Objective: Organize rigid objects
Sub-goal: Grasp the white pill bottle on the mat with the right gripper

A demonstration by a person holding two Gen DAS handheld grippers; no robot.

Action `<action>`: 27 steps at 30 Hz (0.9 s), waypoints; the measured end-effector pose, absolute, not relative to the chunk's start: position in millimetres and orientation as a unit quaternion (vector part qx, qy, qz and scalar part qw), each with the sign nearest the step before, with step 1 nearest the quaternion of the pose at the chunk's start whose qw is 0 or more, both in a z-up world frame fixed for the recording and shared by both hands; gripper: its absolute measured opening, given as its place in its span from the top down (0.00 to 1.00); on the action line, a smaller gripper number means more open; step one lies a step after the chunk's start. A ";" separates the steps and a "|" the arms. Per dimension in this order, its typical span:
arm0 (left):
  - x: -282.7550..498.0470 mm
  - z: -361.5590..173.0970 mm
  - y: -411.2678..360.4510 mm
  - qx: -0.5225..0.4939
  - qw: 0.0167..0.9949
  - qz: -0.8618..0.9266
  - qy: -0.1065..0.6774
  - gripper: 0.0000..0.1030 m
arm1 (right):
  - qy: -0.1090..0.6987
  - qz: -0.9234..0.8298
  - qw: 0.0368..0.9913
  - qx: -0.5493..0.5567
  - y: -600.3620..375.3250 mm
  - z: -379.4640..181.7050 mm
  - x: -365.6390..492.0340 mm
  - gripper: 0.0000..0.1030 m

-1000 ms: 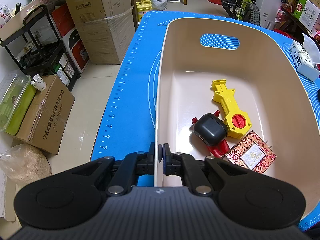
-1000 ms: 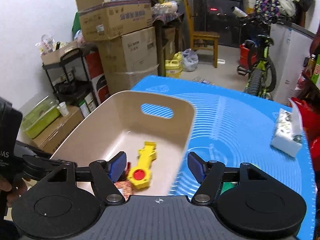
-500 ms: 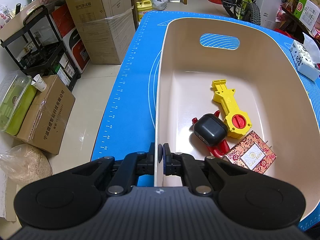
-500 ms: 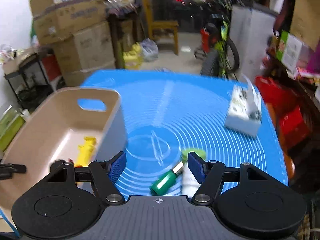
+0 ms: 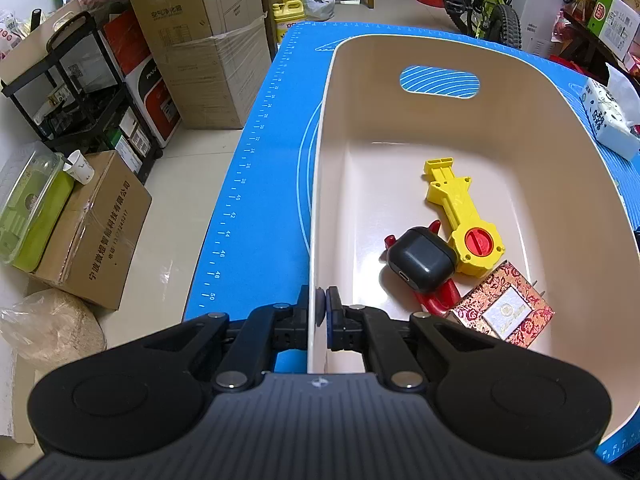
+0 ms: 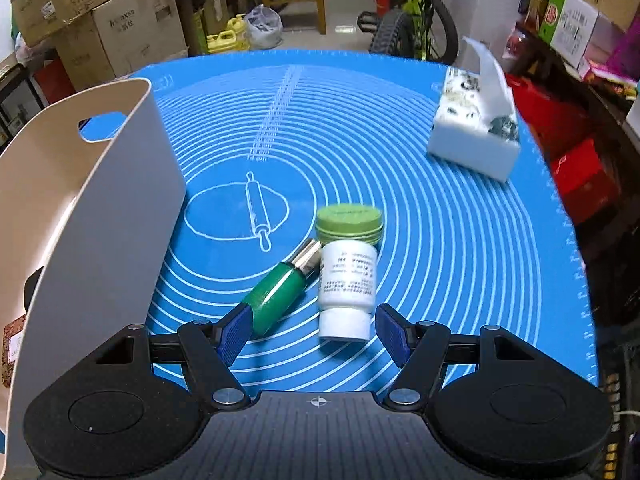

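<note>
Our blue mat [image 6: 440, 240], on it our beige bin [image 6: 104, 216], 1 green bottle [image 6: 280, 292] lying, 1 white bottle [image 6: 347, 288] lying, 1 green-lidded tin [image 6: 348, 222], 1 tissue pack [image 6: 476, 136].

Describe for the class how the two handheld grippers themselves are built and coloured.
Both match. The left gripper and right gripper each have a ribbed dark-grey body with a small crosshair mark, two round black lobes, black linkage arms with silver pivot pins, and blue pads on the fingers. No cables or sleeves show.
</note>
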State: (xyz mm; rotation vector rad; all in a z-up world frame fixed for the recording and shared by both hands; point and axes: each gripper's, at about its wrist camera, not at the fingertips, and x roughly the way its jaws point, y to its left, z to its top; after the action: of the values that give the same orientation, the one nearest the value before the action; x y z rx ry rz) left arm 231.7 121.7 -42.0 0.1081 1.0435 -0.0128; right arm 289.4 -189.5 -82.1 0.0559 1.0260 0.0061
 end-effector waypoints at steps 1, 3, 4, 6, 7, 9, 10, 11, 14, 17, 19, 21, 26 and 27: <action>231.7 -41.9 122.0 0.051 0.865 -0.006 0.498 0.92 | 0.492 0.002 0.870 0.026 -188.6 -83.0 290.5 0.29; 231.6 -42.1 121.7 0.052 0.866 -0.006 0.498 0.92 | 0.492 -0.001 0.870 0.019 -187.0 -86.1 292.3 0.29; 231.5 -42.2 121.7 0.052 0.866 -0.006 0.498 0.92 | 0.491 -0.002 0.871 0.017 -187.0 -86.8 292.4 0.29; 231.1 -42.4 121.5 0.053 0.866 -0.005 0.498 0.92 | 0.490 -0.007 0.871 0.017 -188.6 -88.3 292.6 0.29; 231.3 -42.8 121.1 0.053 0.866 -0.005 0.498 0.92 | 0.490 -0.009 0.871 0.018 -190.4 -89.1 293.2 0.29; 231.2 -42.9 121.1 0.054 0.866 -0.005 0.498 0.92 | 0.488 -0.017 0.872 0.024 -195.8 -90.4 294.7 0.29; 231.2 -42.9 121.1 0.053 0.866 -0.005 0.498 0.92 | 0.488 -0.021 0.872 0.025 -198.4 -91.2 295.8 0.29; 231.2 -42.9 121.3 0.053 0.866 -0.005 0.498 0.92 | 0.489 -0.024 0.872 0.026 -200.6 -92.8 297.4 0.29; 231.0 -43.0 121.4 0.053 0.866 -0.005 0.498 0.92 | 0.490 -0.033 0.871 0.029 -206.1 -98.9 301.8 0.30; 231.2 -42.9 121.1 0.054 0.866 -0.005 0.498 0.92 | 0.490 -0.037 0.870 0.033 -209.2 -104.4 305.5 0.31; 231.1 -42.9 121.3 0.054 0.866 -0.005 0.498 0.92 | 0.488 -0.038 0.872 0.029 -209.0 -108.1 307.2 0.32; 231.2 -43.1 121.4 0.053 0.866 -0.005 0.498 0.92 | 0.486 -0.041 0.873 0.022 -207.8 -112.0 309.3 0.36; 231.5 -43.0 120.8 0.055 0.866 -0.004 0.498 0.92 | 0.478 -0.040 0.877 0.027 -208.9 -114.2 311.2 0.56; 231.8 -42.8 120.6 0.055 0.866 -0.004 0.498 0.92 | 0.477 -0.039 0.877 0.027 -208.8 -114.1 310.9 0.57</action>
State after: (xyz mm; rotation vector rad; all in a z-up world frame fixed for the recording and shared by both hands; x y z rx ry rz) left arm 231.8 120.6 -42.8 0.1156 1.0429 -0.0084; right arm 310.9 -208.8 -114.1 0.0571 0.9959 -0.0824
